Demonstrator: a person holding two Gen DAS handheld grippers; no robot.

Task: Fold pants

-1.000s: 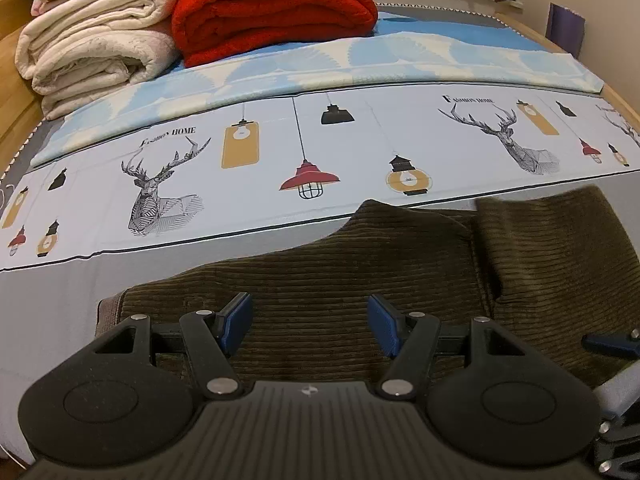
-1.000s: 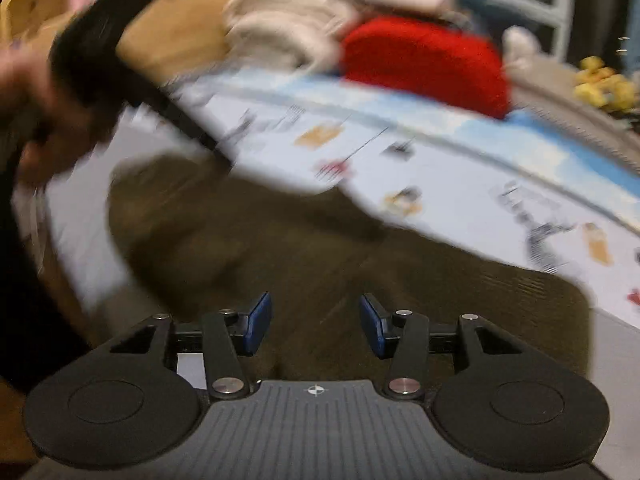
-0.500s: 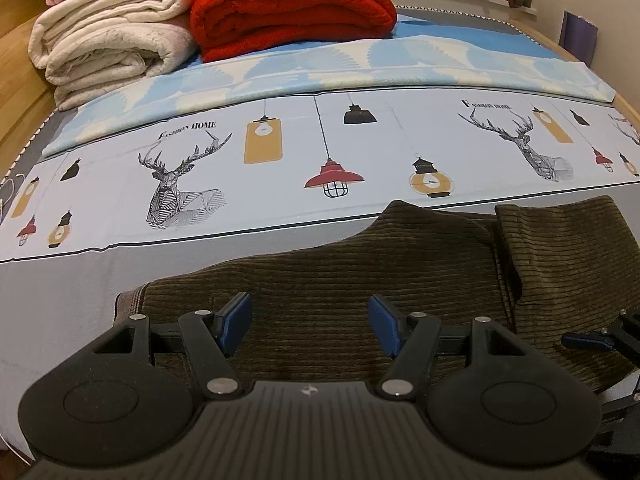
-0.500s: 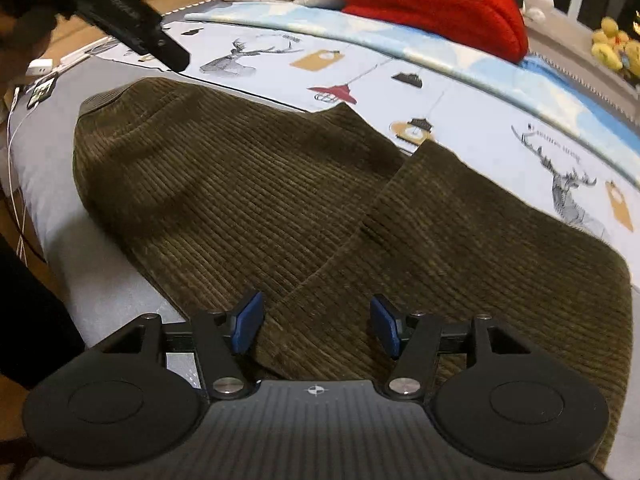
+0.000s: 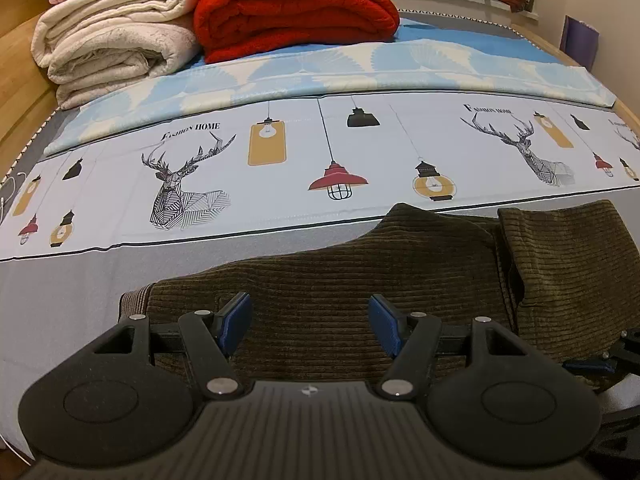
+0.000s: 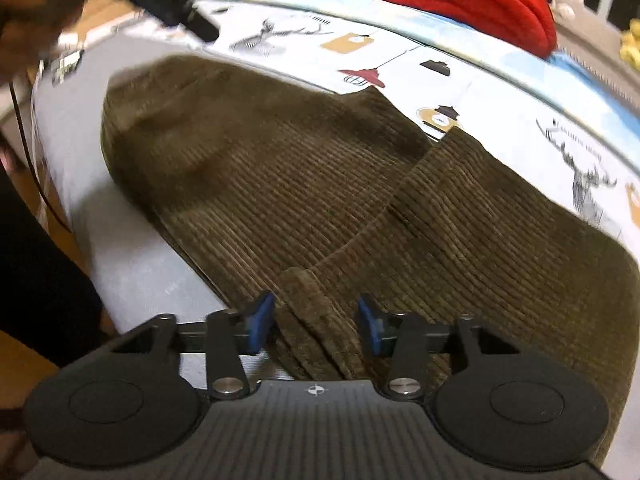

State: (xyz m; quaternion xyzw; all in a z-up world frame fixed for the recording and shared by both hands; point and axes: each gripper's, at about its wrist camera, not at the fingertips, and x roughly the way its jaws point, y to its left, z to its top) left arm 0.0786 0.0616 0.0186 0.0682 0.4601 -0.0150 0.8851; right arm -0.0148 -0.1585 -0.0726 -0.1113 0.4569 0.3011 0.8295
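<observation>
A bed (image 5: 60,280) with a grey sheet and a printed cover fills both views, and everything here is placed relative to the olive corduroy pants (image 5: 360,292) lying along its near edge.

Nearest, over the pants' near hem, the left gripper (image 5: 310,322) hangs with its blue pads well apart and nothing between them. The right gripper (image 6: 316,322) is likewise spread, its pads straddling a raised fold edge of corduroy where one layer overlaps another; whether the pads touch the cloth cannot be told, since that view is motion-blurred.

The pants look already folded at least once: a broad, ribbed slab with a second flap laid over its right part, a lighter waistband or hem showing at the left end, and a bumpy top outline toward the far side. The cloth seems thick and heavy, so it should hold a crease but resist a thin pinch.

The risks, as I judge them: closing on only the top layer would peel the flap open instead of carrying the stack; a grab so close to the bed's edge could drag the bundle off; uneven lifting by the two grippers would skew the fold.

Beyond the pants lies the cover (image 5: 280,184) with deer and lamps, then a red blanket (image 5: 296,8) and cream blankets (image 5: 116,44) stacked at the far end.
</observation>
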